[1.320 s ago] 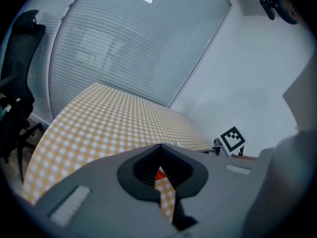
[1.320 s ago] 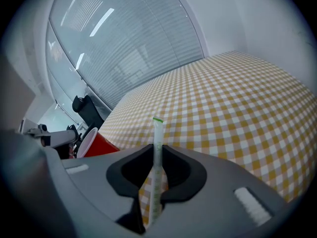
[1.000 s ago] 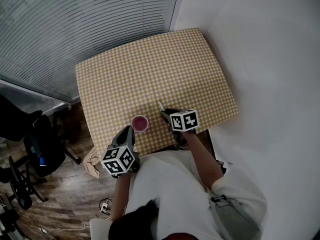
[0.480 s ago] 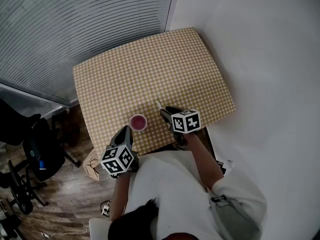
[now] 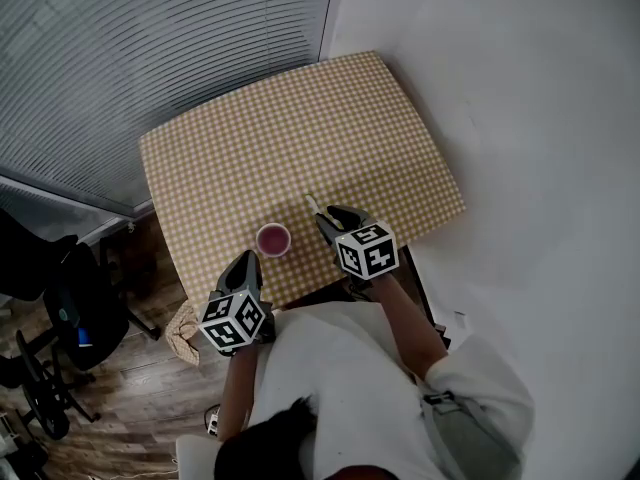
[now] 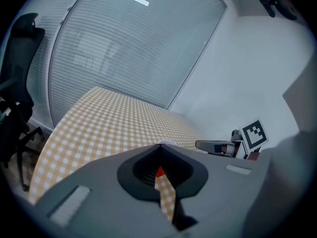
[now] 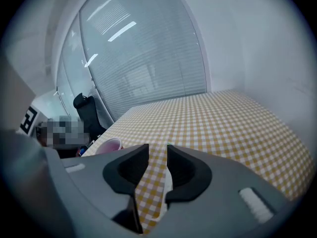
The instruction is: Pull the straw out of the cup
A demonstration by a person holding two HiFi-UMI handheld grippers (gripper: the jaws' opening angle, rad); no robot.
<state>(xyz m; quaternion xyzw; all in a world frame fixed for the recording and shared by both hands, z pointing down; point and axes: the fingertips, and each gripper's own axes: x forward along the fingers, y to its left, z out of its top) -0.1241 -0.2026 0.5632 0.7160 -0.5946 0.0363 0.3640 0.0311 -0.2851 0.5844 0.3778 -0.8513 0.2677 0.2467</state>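
A pink cup [image 5: 273, 239] stands near the front edge of the yellow checked table [image 5: 300, 138]; it also shows in the right gripper view [image 7: 109, 146]. A white straw [image 5: 311, 203] is outside the cup, to its right, poking out past the tips of my right gripper [image 5: 323, 217]. In the right gripper view the straw [image 7: 167, 187] runs along the inner side of the right jaw. The left jaw stands apart from it, and checked cloth shows through the gap. These jaws have just been closing, with the straw between them. My left gripper [image 5: 250, 259] hovers shut just before the cup, tips meeting [image 6: 159, 146].
A window with blinds [image 5: 150, 38] runs along the far left, and a white wall [image 5: 520, 118] is on the right. A black office chair [image 5: 65, 303] and a woven basket [image 5: 183, 326] stand on the wooden floor to the left of the table. The person's body fills the lower middle.
My right gripper has risen towards the camera and rolled a little; its marker cube looks larger. The straw still lies at its tips. The left gripper and the cup have stayed put.
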